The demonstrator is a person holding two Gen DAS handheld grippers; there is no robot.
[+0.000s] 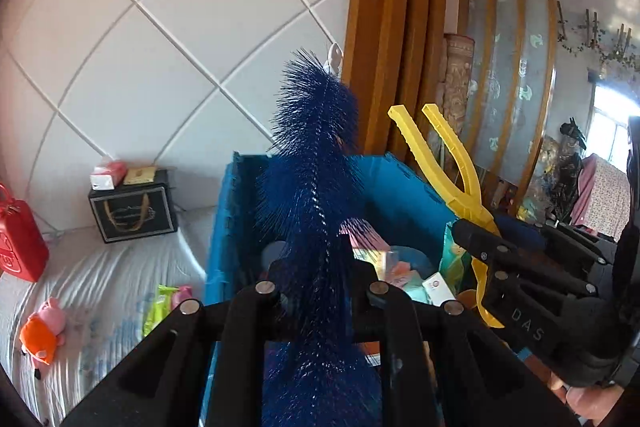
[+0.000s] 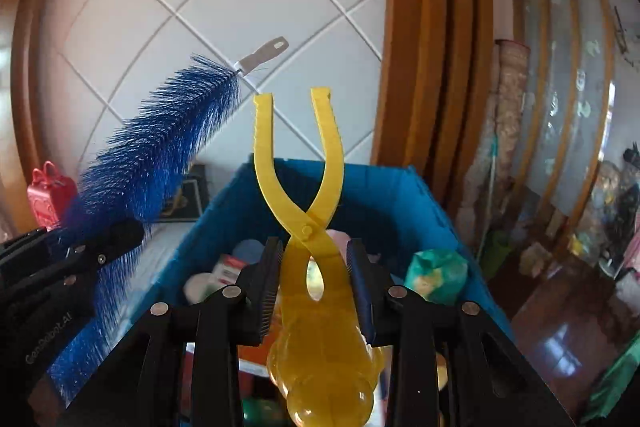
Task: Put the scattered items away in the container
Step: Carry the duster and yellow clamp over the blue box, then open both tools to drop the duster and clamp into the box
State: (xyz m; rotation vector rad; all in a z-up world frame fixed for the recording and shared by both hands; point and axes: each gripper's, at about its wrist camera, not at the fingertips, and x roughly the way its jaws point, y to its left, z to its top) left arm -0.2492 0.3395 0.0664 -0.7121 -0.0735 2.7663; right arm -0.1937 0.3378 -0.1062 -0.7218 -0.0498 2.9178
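The left gripper [image 1: 320,291] is holding its jaws almost fully closed, clamping the long blue bristle brush [image 1: 316,163] partway along its bristled length. The brush is standing up and forward out of the jaws, its small grey plastic handle [image 2: 264,57] at the far tip, and it is positioned over the near edge of the blue rectangular plastic container [image 1: 248,195].

The right gripper [image 2: 316,283] is holding its jaws drawn in, its ribbed pads [image 2: 269,279] pressing on both sides of the yellow translucent plastic scissor-style tongs [image 2: 304,195] just below the pivot. The two yellow arms are pointing up and away from the jaws, spread apart at their tips. The tongs are hanging above the open container.

The container is resting on a bed covered with a white wrinkled sheet [image 1: 100,275], against a white padded wall with diagonal seams [image 1: 160,27]. Wooden door framing [image 1: 392,27] is standing to the right of it.

Count: one brush, one pair of tongs, one container already holding several small packets and a green wrapped bundle [image 2: 436,271]. On the sheet, one pink and orange soft toy [image 1: 42,331], one green packet [image 1: 158,307], one black box [image 1: 134,205] and one red bag [image 1: 18,239] are lying outside the container.
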